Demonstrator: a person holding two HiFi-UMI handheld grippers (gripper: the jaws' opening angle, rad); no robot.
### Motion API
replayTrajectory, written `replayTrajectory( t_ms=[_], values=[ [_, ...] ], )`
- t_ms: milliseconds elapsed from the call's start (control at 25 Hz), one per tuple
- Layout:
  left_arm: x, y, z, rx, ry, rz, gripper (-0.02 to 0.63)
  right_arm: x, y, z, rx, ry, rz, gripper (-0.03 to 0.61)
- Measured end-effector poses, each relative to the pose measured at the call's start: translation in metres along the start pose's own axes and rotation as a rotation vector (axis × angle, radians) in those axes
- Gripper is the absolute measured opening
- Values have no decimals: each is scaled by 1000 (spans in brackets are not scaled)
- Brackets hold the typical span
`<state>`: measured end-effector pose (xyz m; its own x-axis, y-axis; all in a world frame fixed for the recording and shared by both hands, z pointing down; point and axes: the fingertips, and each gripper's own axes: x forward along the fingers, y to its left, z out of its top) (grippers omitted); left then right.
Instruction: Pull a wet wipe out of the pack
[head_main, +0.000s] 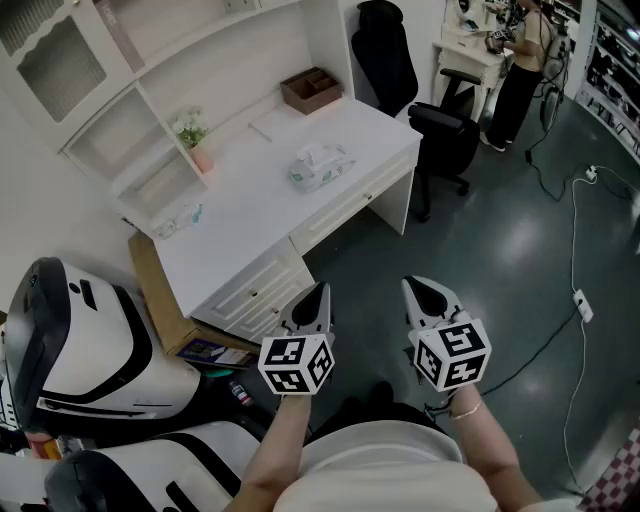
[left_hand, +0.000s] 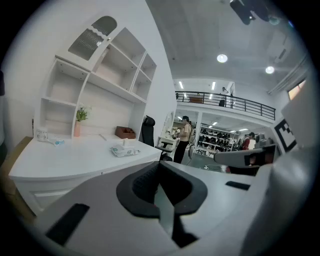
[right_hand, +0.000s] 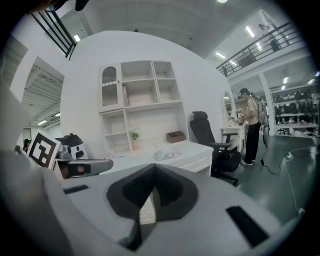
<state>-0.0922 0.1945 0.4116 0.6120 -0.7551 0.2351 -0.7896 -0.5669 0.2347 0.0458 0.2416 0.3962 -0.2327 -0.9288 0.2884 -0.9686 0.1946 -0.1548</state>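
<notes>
- Both claws are hanging pressed together and empty in the head view. The left claw (head_main: 318, 292) and right claw (head_main: 417, 288) are well apart from the wet wipe pack (head_main: 321, 167) lying on the counter (head_main: 250, 215), so closing in first is looking wise, with one claw steadying the pack.
- Left gripper view is adding the pack side-on and a balcony rail (left_hand: 225, 100).
- Right gripper view is showing its jaws meeting on nothing.

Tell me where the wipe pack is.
Head view, upper centre: the wet wipe pack lies on the white desk near its front edge, below the brown box.
</notes>
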Motion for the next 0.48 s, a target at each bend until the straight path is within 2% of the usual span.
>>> replayTrajectory(
  t_ms=[280, 480],
  values=[
    [12, -1, 1, 5, -3, 9, -8, 8, -10, -1, 0, 0, 11, 0],
    [19, 2, -8, 1, 25, 31, -8, 11, -12, -7, -14, 4, 39, 0]
  ],
)
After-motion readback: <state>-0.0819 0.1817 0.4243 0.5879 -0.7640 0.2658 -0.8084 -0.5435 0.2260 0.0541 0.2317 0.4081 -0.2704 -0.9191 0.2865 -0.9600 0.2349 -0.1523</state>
